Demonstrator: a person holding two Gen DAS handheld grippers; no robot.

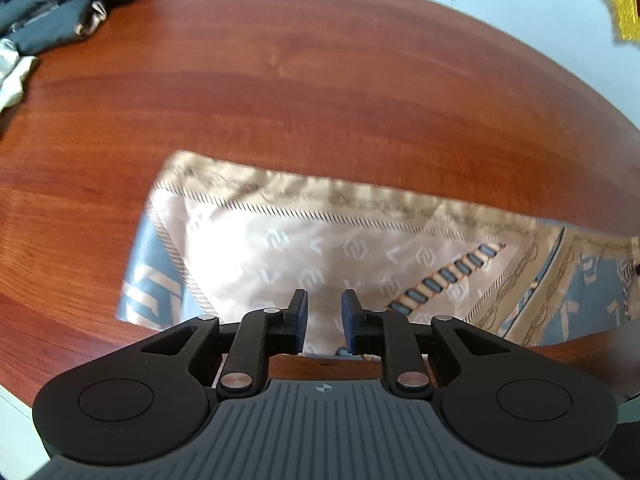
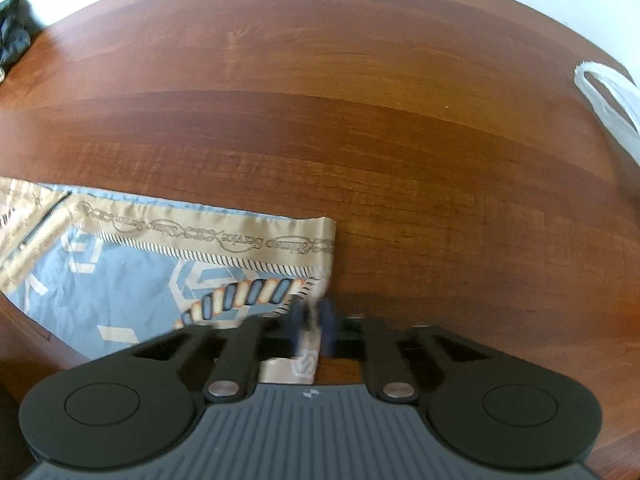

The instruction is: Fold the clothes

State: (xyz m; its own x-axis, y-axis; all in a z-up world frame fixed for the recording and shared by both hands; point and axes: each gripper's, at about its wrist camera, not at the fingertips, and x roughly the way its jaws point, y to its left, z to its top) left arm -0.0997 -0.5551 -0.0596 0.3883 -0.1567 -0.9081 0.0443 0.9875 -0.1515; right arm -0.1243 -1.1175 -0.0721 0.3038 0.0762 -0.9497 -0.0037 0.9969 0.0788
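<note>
While both cameras are tilted steeply down at the reddish-brown wooden worktop [image 1: 320, 80], a folded satin scarf [image 1: 320, 248] is seen lying flat across the lower half of each frame. In the left wrist view, the left gripper [image 1: 324, 320] is held over the scarf's beige, monogram-patterned panel at bottom centre. Its blue pads [image 1: 301, 320] are set a small way apart, and beige cloth is seen through the gap. Nothing is pinched between them; whether the tips touch the fabric cannot be told. The scarf's folded upper edge is drawn from left of centre to the right border, where grey-blue panels and a chain-print border are shown.

In the right wrist view, the right gripper [image 2: 314, 320] is aimed down at the scarf's right-hand end [image 2: 200, 264], at bottom centre. Its pads are blurred but are brought nearly together, and a narrow strip of the scarf's edge is clamped between them, with a beige corner hanging below the fingers. The scarf extends from there to the left border, with a rope motif on grey-blue just left of the gripper.

A heap of dark grey-green clothing [image 1: 60, 0] is placed at the upper left of the left view, well apart from the scarf. A white plastic bag [image 2: 608, 104] is seen at the right edge of the right view.
</note>
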